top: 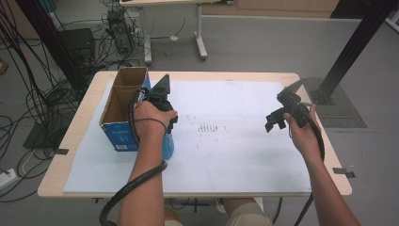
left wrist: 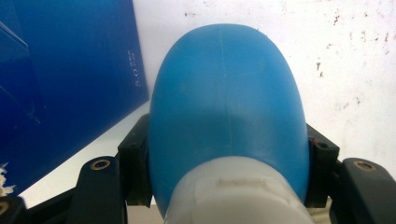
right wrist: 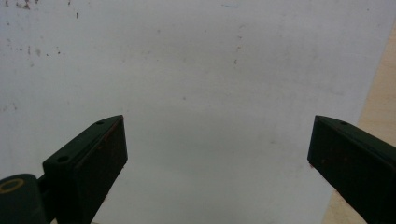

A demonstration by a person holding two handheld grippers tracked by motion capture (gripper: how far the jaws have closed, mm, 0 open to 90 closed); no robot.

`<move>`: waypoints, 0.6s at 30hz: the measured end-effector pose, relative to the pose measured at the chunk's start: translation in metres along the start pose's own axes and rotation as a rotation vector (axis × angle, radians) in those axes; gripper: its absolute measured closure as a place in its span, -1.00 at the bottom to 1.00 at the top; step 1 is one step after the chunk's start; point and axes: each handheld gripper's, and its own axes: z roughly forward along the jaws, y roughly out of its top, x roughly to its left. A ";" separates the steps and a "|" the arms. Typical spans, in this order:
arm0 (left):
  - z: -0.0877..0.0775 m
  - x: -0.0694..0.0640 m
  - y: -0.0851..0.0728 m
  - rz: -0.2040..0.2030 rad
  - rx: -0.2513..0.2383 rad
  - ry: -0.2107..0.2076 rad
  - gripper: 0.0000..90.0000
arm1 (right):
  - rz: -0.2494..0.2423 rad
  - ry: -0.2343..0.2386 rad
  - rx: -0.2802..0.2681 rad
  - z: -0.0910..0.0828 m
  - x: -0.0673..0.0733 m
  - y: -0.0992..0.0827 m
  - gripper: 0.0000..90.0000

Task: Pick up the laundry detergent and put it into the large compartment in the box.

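Observation:
A blue plastic bottle [left wrist: 229, 102] with a white cap end [left wrist: 238, 196] sits between the jaws of my left gripper [left wrist: 229, 172], which is shut on it, pads pressing both sides. In the high view the left gripper [top: 165, 126] holds the blue bottle [top: 168, 146] just right of an open blue cardboard box [top: 123, 106], near the white mat. My right gripper [top: 274, 123] hovers over the right part of the mat, open, with nothing between its jaws. In the right gripper view the gripper [right wrist: 217, 154] has its black jaws spread wide over bare white mat.
A white mat [top: 226, 141] covers most of the wooden table [top: 339, 165], with faint marks at its middle. The blue box [left wrist: 65, 79] stands close on the bottle's left. Cables, a black post and a table leg lie on the floor beyond.

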 end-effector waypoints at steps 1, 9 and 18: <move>0.000 0.000 0.000 0.000 0.000 0.000 -0.17 | 0.001 0.000 0.001 0.000 0.000 0.000 -0.89; 0.000 0.001 -0.001 -0.003 -0.003 0.000 -0.17 | -0.002 -0.002 -0.001 0.000 -0.001 -0.001 -0.89; 0.000 0.000 0.001 0.002 0.003 0.001 -0.17 | 0.004 -0.004 -0.001 0.000 -0.002 -0.002 -0.89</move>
